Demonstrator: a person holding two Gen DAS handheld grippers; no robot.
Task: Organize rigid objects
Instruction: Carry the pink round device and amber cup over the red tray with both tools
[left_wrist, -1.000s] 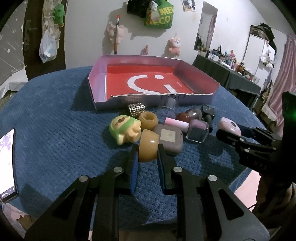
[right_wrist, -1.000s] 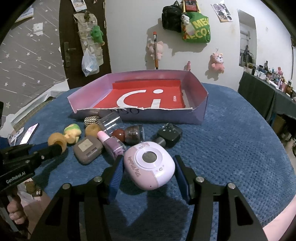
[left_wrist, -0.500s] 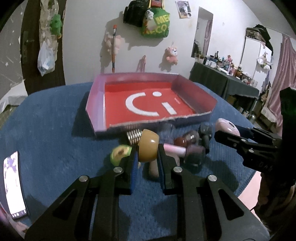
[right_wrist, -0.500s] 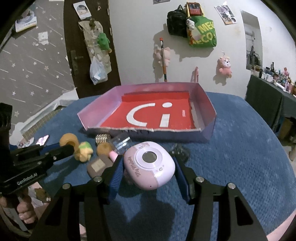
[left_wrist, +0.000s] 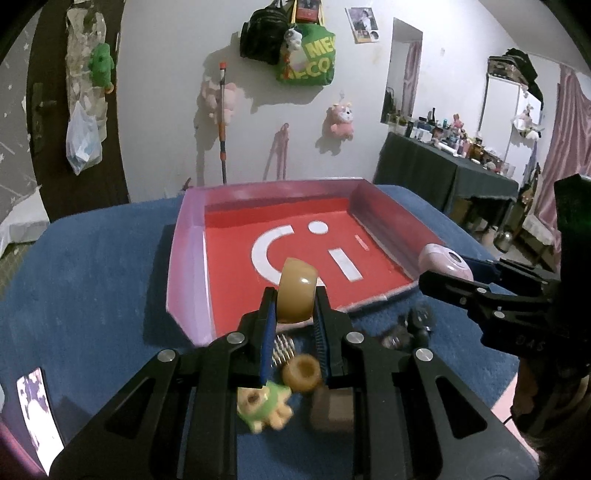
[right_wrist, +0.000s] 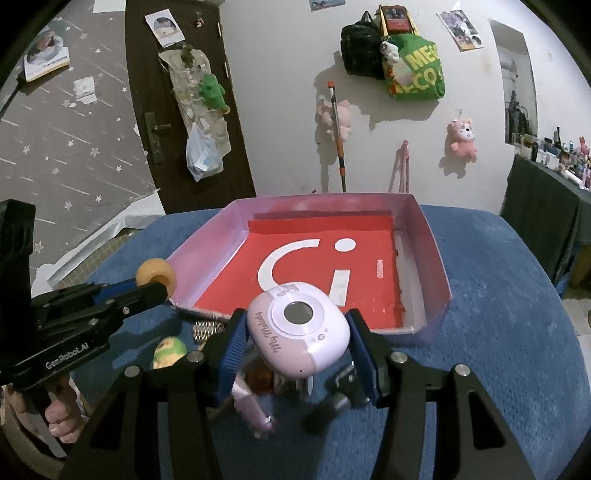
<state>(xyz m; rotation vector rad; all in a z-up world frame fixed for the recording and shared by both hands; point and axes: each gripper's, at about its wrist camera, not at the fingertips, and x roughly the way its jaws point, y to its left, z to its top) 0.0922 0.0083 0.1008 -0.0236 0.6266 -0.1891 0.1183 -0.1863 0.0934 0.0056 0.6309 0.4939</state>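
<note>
Both grippers have risen toward the red tray (left_wrist: 188, 258), tan ring (left_wrist: 297, 290) held on edge.

Your room is dim, with a bluish cast. Both views bend hard at the edges, corners vignetted black. The green figure (left_wrist: 264, 404) below the red box (left_wrist: 188, 258) smears with motion blur. Hanging toys throw soft shadows leftward on the white wall (right_wrist: 280, 92).
</note>
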